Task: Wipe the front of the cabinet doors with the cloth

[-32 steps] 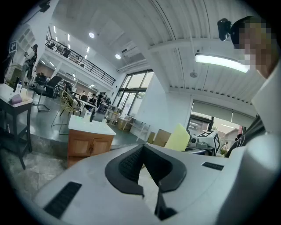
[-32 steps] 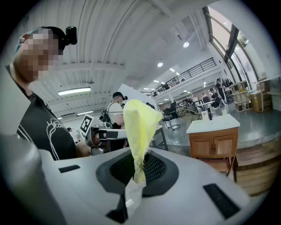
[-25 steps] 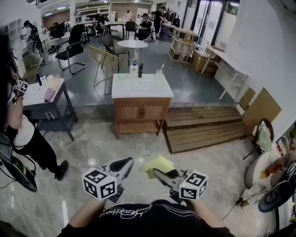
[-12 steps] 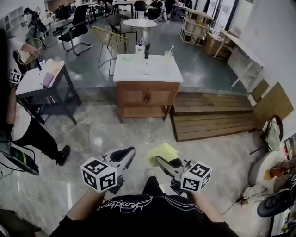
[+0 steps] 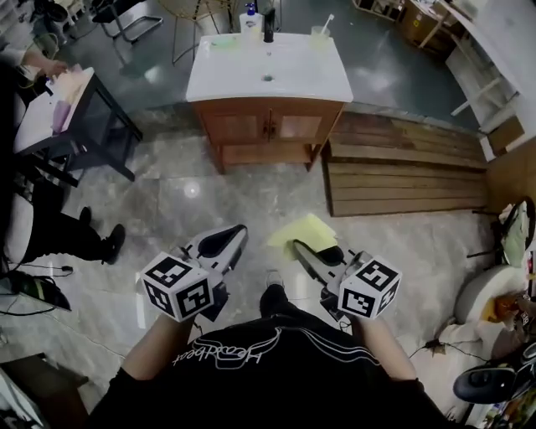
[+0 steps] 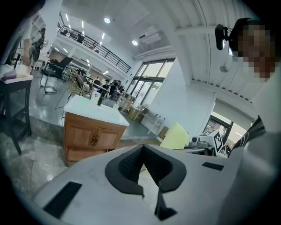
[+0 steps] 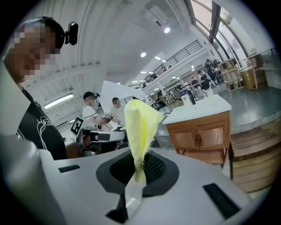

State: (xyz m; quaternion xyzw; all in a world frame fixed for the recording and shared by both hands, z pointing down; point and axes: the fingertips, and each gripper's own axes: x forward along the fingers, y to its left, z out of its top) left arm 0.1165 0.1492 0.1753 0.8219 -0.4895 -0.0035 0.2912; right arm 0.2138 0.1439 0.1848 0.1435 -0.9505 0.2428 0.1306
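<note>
The wooden cabinet [image 5: 268, 127] with a white top stands ahead across the marble floor, its two doors shut. It also shows in the left gripper view [image 6: 91, 138] and the right gripper view [image 7: 201, 133], still some way off. My right gripper [image 5: 300, 250] is shut on a yellow cloth [image 5: 301, 231], which stands up from the jaws [image 7: 139, 123]. My left gripper [image 5: 226, 241] is held beside it at the same height, shut with nothing in it [image 6: 142, 154]. Both are held low in front of my body.
A dark side table [image 5: 79, 126] and a standing person [image 5: 38, 226] are at the left. A low wooden platform [image 5: 402, 172] lies right of the cabinet. Bottles [image 5: 255, 18] stand on the cabinet's top. Bags and gear [image 5: 511, 293] sit at the far right.
The cabinet has come nearer and sits higher in the head view, which now looks down more steeply. Both grippers keep the same pose, the cloth still held in the right one.
</note>
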